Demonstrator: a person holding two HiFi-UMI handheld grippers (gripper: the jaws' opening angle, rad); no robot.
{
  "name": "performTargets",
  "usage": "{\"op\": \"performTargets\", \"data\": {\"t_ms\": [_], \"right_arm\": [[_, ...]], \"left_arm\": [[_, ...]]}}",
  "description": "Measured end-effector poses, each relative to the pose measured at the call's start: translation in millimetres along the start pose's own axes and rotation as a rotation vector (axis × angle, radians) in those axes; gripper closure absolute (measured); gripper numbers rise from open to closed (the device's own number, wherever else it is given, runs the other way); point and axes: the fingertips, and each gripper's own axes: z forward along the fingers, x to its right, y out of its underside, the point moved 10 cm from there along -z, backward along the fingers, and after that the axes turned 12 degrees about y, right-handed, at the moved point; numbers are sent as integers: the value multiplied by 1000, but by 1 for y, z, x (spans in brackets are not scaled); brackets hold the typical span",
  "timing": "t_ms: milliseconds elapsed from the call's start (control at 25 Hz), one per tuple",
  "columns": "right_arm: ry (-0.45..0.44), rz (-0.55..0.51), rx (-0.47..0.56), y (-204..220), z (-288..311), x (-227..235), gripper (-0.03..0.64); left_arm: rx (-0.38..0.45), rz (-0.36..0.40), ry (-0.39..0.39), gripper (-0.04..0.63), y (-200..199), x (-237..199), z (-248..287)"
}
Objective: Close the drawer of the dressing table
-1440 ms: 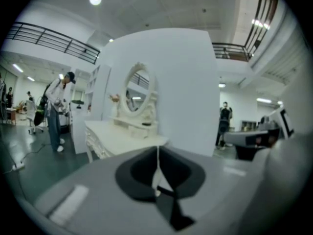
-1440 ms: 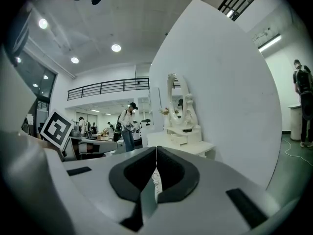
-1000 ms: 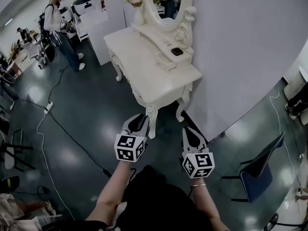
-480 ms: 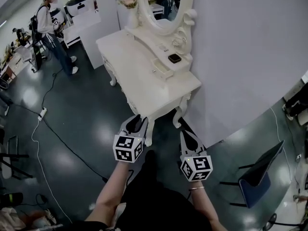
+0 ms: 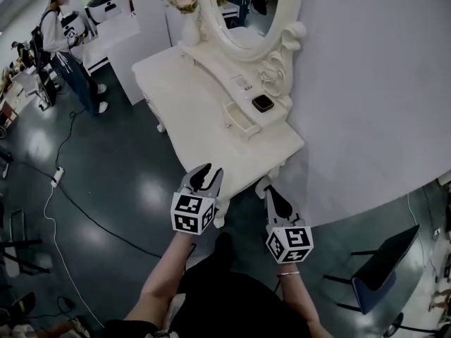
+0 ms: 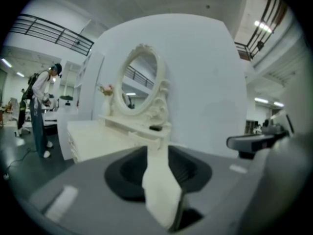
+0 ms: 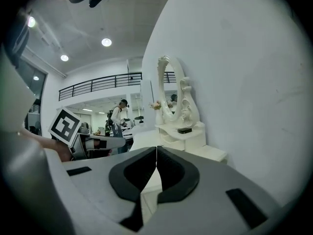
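Small drawer (image 5: 239, 120) is seen pulled out at back edge of counter (image 5: 204, 111), twd wall-side corner. Left hand-held gripper (image 5: 206, 173) has just been opened, nothing btwn jaws, prob. readied for pushing drawer front. Right hand-held gripper (image 5: 268, 189) is closed, empty.

Black clothing (image 5: 218, 294), thin bracelet (image 5: 289, 273)

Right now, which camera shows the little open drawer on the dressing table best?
The head view: it looks down into the drawer, which is pulled out over the top of the dressing table. The left gripper view shows the drawer small and blurred. The right gripper view sees the table end-on, and the drawer is not clear there.
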Motion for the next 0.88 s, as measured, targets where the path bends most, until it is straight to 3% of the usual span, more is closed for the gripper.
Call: {"op": "performTargets", "data": {"t_ms": [440,880], "right_arm": [[47,2,-9,-18,68,-6,612],[53,-5,-48,-21,100,1,612]], "left_arm": [[-13,13,60,454,-23,-62,57],[-59,6,72,445,-21,-93,92]]}}
